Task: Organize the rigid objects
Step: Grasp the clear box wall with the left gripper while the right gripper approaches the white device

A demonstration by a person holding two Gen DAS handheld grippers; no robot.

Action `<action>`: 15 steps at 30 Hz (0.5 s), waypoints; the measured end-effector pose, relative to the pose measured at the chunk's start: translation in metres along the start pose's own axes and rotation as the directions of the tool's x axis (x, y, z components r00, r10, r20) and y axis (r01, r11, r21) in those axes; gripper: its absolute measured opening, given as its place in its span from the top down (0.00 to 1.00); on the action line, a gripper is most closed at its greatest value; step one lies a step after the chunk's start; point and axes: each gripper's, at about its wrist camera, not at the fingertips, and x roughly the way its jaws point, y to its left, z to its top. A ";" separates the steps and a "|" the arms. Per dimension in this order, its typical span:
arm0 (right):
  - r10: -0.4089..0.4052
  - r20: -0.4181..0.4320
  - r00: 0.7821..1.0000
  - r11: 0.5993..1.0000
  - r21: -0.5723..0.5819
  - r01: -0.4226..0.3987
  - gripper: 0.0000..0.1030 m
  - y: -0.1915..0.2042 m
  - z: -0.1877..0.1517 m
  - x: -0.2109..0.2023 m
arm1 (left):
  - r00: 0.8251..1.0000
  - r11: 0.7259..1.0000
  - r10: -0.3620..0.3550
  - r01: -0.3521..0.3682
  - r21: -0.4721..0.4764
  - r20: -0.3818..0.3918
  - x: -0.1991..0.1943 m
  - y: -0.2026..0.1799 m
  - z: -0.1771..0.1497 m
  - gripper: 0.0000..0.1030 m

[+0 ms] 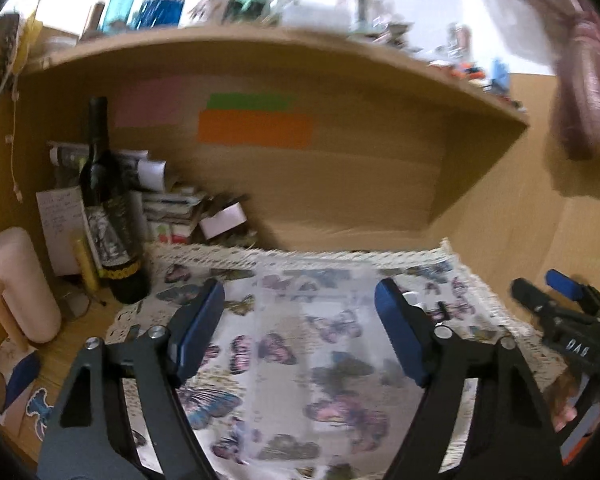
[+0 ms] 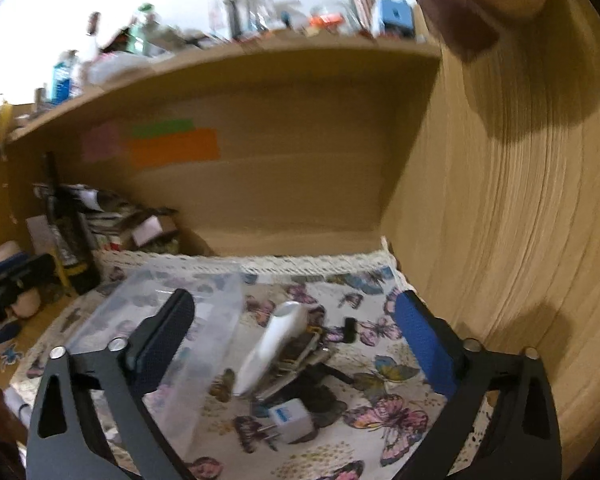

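Under the wooden shelf point(image 2: 260, 64), our bench has a butterfly cloth point(image 2: 380, 412) with one clear box point(image 2: 204, 320) that looks empty, so we think sorting has barely begun. Beside it lie one white pen-shaped tool point(image 2: 272, 344), one white plug point(image 2: 292, 420) and a blurry dark pile point(image 2: 304, 364) we cannot count. Our left gripper point(image 1: 300, 320) and right gripper point(image 2: 300, 352) are both spread wide, holding nothing.

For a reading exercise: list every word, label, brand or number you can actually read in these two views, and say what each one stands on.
"DAG", or close to it: white letters, seen upside down, on the right gripper body in the left wrist view.
Wine bottle label: pattern only, blurred.
Handwritten note behind the bottle: too blurred to read.
White charger plug: blue mark, unreadable.
Sticky notes: no writing visible.
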 end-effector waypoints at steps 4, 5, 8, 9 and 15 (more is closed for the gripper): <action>-0.027 -0.053 0.998 0.999 0.020 0.028 0.16 -0.013 0.002 0.019 | 0.996 0.999 0.042 -0.044 -0.019 -0.079 0.028 0.028 0.005 0.39; -0.030 -0.063 0.998 0.999 0.023 0.032 0.19 -0.015 0.002 0.023 | 0.994 0.998 0.052 -0.054 -0.017 -0.100 0.035 0.033 0.005 0.41; -0.039 -0.096 0.995 0.999 0.026 0.042 0.24 -0.021 0.004 0.035 | 0.983 0.999 0.042 -0.045 -0.014 -0.177 0.056 0.046 0.005 0.48; -0.041 -0.106 0.993 0.999 0.026 0.044 0.27 -0.022 0.004 0.040 | 0.977 0.999 0.028 -0.032 -0.016 -0.211 0.065 0.050 0.003 0.53; -0.026 -0.206 0.978 1.000 -0.008 0.025 0.40 -0.015 0.007 0.069 | 0.931 0.999 -0.049 0.044 -0.022 -0.361 0.098 0.055 -0.007 0.68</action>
